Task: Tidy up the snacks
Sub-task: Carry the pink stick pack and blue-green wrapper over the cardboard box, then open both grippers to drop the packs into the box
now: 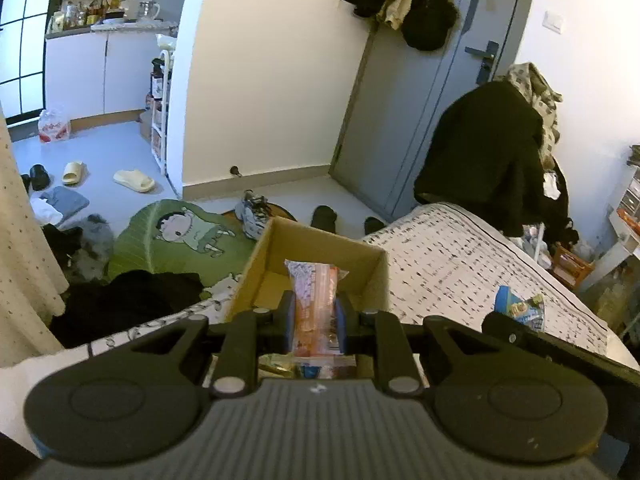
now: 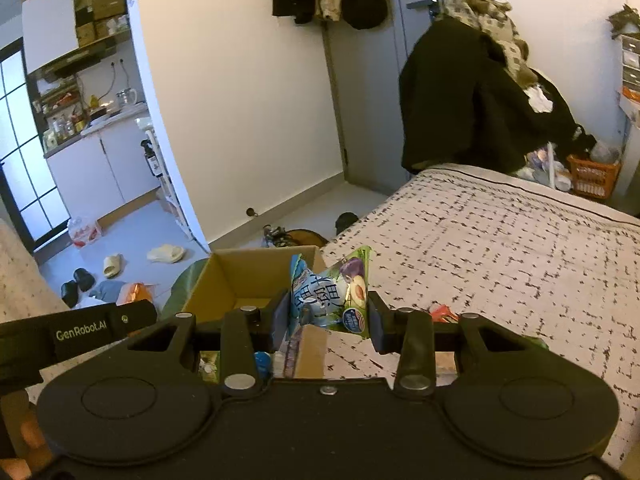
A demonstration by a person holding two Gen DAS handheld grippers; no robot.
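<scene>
Left fingers (image 1: 313, 316) pinch an orange snack packet (image 1: 314, 300), its long axis pointing ahead at the cardboard box (image 1: 280, 252) on the bed (image 1: 460, 248); right fingers (image 2: 328, 316) hold a plum snack bag (image 2: 336, 292) beside the box's right wall.

Cardboard box (image 1: 320, 256) on bed (image 1: 460, 248), at its left edge, floor beyond. Long snack pack (image 1: 314, 308) clamped in left gripper (image 1: 314, 322), over the box. Snack bag (image 2: 336, 296) pinched in right gripper (image 2: 330, 320), above box's right wall. Loose packets inside box, near wall. Coat pile (image 1: 484, 160) behind bed's far end, door (image 1: 412, 92) left of it.
</scene>
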